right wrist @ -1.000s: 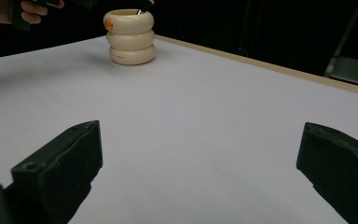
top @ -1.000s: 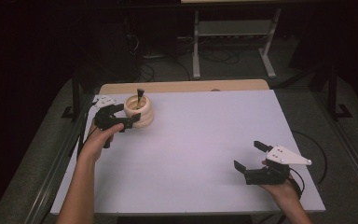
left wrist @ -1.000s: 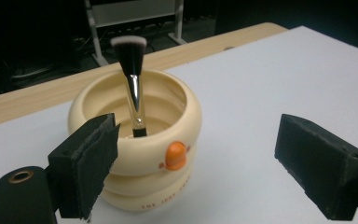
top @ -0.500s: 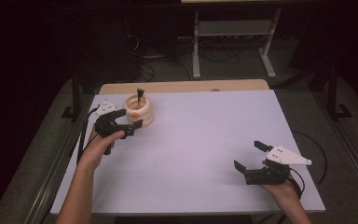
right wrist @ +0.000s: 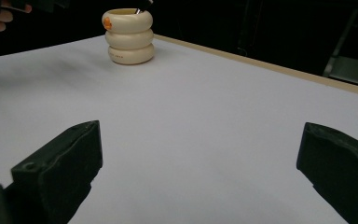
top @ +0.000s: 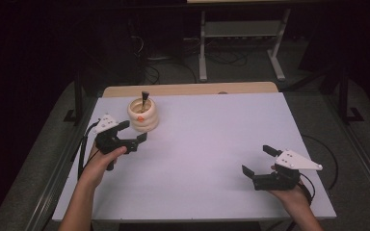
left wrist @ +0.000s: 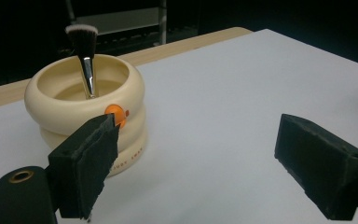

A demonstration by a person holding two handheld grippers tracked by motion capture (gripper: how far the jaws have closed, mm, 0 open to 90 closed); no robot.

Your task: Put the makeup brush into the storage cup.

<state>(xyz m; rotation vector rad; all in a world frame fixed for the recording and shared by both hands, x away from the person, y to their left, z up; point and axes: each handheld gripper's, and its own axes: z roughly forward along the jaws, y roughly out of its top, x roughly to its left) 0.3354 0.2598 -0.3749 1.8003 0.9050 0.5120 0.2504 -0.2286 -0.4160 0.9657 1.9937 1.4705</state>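
Beside L tongs (top: 135, 132), ringed cream holder (top: 143, 115).

Small dark lettering on bottom ring of cream holder (left wrist: 86, 109), seen past my left gripper (left wrist: 205, 172); too small and partly hidden by jaw, can't read it. Same print as faint line on holder in right gripper view, illegible. Orange dot on middle ring, no text. No other writing.

Bright evenly lit white table (top: 212, 144), dark murky surroundings, soft faint shadows, near gripper jaws blurred
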